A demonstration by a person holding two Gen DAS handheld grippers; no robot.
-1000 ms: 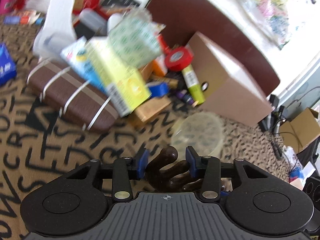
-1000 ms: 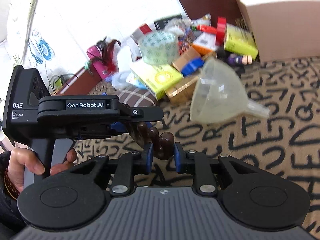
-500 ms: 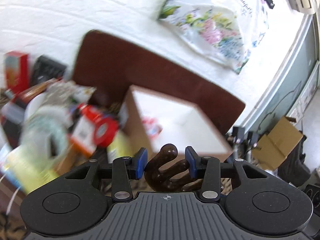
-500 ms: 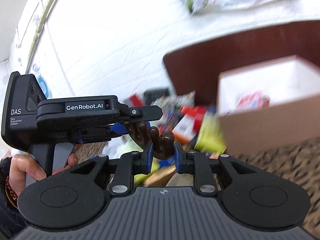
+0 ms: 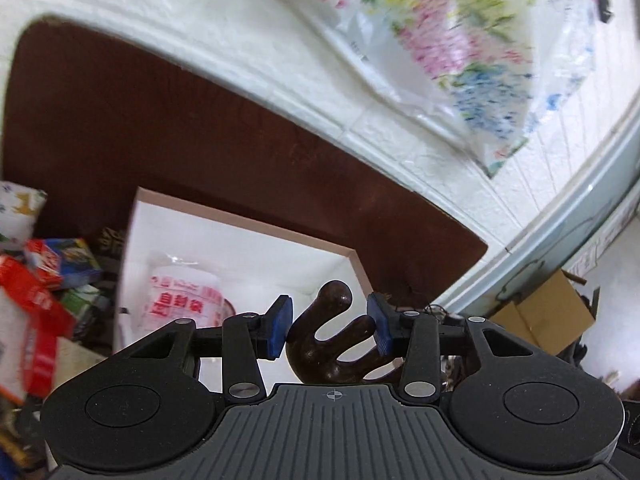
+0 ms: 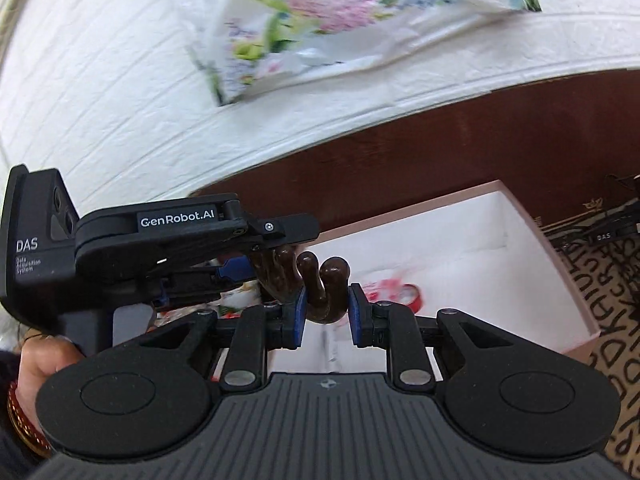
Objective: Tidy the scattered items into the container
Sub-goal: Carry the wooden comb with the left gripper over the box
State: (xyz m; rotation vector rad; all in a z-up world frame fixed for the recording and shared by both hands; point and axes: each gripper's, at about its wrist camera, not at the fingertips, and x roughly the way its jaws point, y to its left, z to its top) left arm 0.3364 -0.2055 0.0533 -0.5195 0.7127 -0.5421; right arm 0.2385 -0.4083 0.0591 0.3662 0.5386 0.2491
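Note:
A dark brown wooden hook rack (image 5: 324, 340) with curved prongs is held by both grippers above the open pink box (image 5: 248, 224) with a white inside. My left gripper (image 5: 330, 330) is shut on one end of it. My right gripper (image 6: 326, 310) is shut on a prong (image 6: 324, 288) at the other end, with the box (image 6: 560, 264) below and ahead. The left gripper's body (image 6: 160, 248) shows at the left of the right wrist view. A clear bag with red print (image 5: 184, 300) lies inside the box.
A pile of loose boxes and packets (image 5: 36, 292) lies left of the box. A dark brown headboard (image 5: 200, 132) and white wall stand behind it. A floral plastic bag (image 5: 460, 40) hangs on the wall. The patterned cloth (image 6: 616, 320) shows at right. A cardboard box (image 5: 548, 316) sits far right.
Both grippers have lifted the hook rack from above the patterned cloth and carried it over the open box. The funnel and the pile have dropped out of view.

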